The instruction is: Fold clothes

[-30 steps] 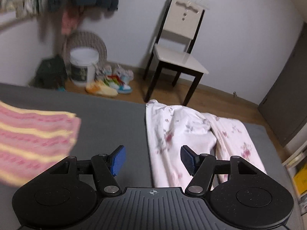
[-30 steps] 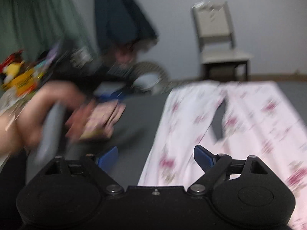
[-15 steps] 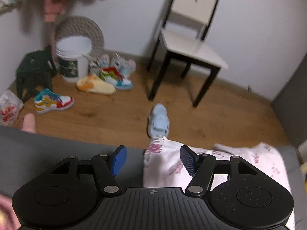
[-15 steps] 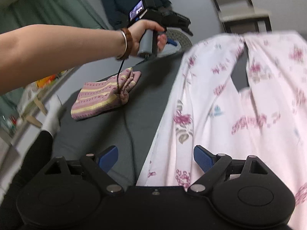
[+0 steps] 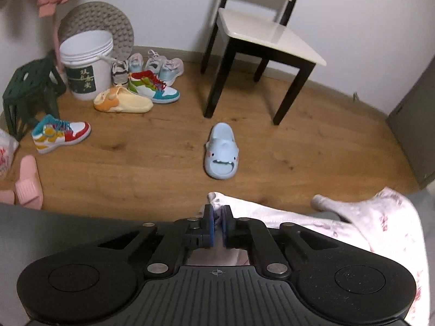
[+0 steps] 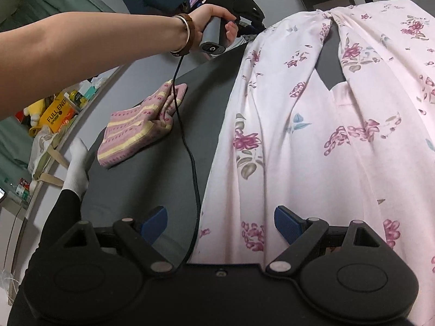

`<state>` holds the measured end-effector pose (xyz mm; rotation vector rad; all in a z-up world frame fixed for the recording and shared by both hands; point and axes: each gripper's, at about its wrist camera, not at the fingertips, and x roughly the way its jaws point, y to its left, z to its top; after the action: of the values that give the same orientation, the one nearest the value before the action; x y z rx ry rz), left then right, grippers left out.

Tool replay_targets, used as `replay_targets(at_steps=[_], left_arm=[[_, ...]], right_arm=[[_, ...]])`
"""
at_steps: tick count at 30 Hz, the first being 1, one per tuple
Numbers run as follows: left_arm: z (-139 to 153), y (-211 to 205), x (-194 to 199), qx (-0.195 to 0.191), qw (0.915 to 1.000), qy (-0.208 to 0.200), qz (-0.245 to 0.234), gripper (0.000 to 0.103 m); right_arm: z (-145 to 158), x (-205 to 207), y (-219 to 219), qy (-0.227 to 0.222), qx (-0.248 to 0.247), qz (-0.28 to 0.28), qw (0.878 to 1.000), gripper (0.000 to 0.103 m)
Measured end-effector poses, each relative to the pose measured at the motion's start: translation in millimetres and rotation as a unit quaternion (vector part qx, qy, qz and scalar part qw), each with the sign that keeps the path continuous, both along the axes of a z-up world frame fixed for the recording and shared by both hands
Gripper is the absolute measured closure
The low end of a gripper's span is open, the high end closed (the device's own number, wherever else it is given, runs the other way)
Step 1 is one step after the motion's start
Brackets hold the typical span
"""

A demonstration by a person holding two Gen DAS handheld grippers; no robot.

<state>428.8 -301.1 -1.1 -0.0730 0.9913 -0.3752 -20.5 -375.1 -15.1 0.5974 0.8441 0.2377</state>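
Note:
Pale pink floral trousers (image 6: 312,125) lie spread lengthwise on the dark grey bed (image 6: 206,87), legs pointing away. My left gripper (image 5: 216,226) is shut on the hem of the left leg (image 5: 217,201) at the far edge of the bed. In the right wrist view that left gripper (image 6: 246,24) is held by a person's hand (image 6: 209,19) at the far leg end. My right gripper (image 6: 220,221) stands open above the near waist edge of the trousers, fingers apart, with cloth below them. A folded pink and yellow striped cloth (image 6: 141,127) lies left of the trousers.
Beyond the bed edge is a wooden floor with a blue slipper (image 5: 220,154), several shoes, a white bucket (image 5: 87,65) and a chair (image 5: 261,40). A black cable (image 6: 187,146) runs across the bed. A white-socked foot (image 6: 77,168) rests at the bed's left edge.
My left gripper has travelled to the far leg end and gone from open to shut on the hem. The right gripper has stayed open and lowered toward the waist edge.

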Motion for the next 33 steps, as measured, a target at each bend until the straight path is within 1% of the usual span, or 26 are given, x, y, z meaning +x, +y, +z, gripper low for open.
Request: replay_targets(at_steps=[3, 8, 10, 14, 18, 20, 23, 24, 26, 29, 31, 33], left_arm=[[6.8, 11.7, -4.7, -0.009, 0.9995, -0.028, 0.012, 0.099], [26.7, 34.1, 0.5, -0.001, 0.9975, -0.066, 0.026, 0.1], [34.0, 44.0, 5.6, 0.0, 0.9969, -0.071, 0.032, 0.1], [45.2, 71.8, 15.3, 0.008, 0.9946, -0.082, 0.064, 0.1], [34.7, 109.1, 20.2, 0.028, 0.9918, -0.067, 0.105, 0.1], [26.5, 128.7, 19.5, 0.025, 0.9902, -0.06, 0.123, 0.1], [15.5, 149.1, 17.7, 0.031, 0.9878, -0.052, 0.143, 0.1], [11.2, 153.1, 18.4, 0.04, 0.9873, -0.046, 0.147, 0.099], [2.6, 157.4, 18.5, 0.041, 0.9873, -0.032, 0.15, 0.099], [-1.1, 159.3, 19.1, 0.022, 0.9868, -0.037, 0.156, 0.099], [-6.4, 157.8, 23.6, 0.028, 0.9859, -0.014, 0.164, 0.099], [-9.1, 154.3, 27.5, 0.043, 0.985, 0.004, 0.167, 0.099]], right_arm=[[0.1, -1.6, 0.4, 0.003, 0.001, -0.001, 1.0, 0.017], [1.2, -3.5, -0.1, 0.003, 0.004, -0.003, 1.0, 0.017], [1.0, -3.4, 0.0, 0.004, 0.005, -0.001, 1.0, 0.017], [0.1, -2.5, -0.3, 0.007, 0.005, -0.001, 1.0, 0.017], [1.7, -3.2, -2.3, -0.002, 0.018, 0.004, 1.0, 0.017], [2.2, -3.7, -3.3, -0.006, 0.024, 0.009, 1.0, 0.017], [2.1, -3.5, -2.3, -0.004, 0.019, 0.014, 1.0, 0.017], [2.0, -3.5, -2.0, -0.003, 0.018, 0.016, 1.0, 0.017], [2.0, -3.4, -1.4, -0.002, 0.014, 0.019, 1.0, 0.017], [1.9, -3.2, -0.5, 0.0, 0.01, 0.024, 1.0, 0.017], [1.8, -3.1, 0.1, 0.001, 0.007, 0.028, 1.0, 0.017], [1.7, -3.0, 0.7, 0.003, 0.004, 0.031, 0.999, 0.017]])
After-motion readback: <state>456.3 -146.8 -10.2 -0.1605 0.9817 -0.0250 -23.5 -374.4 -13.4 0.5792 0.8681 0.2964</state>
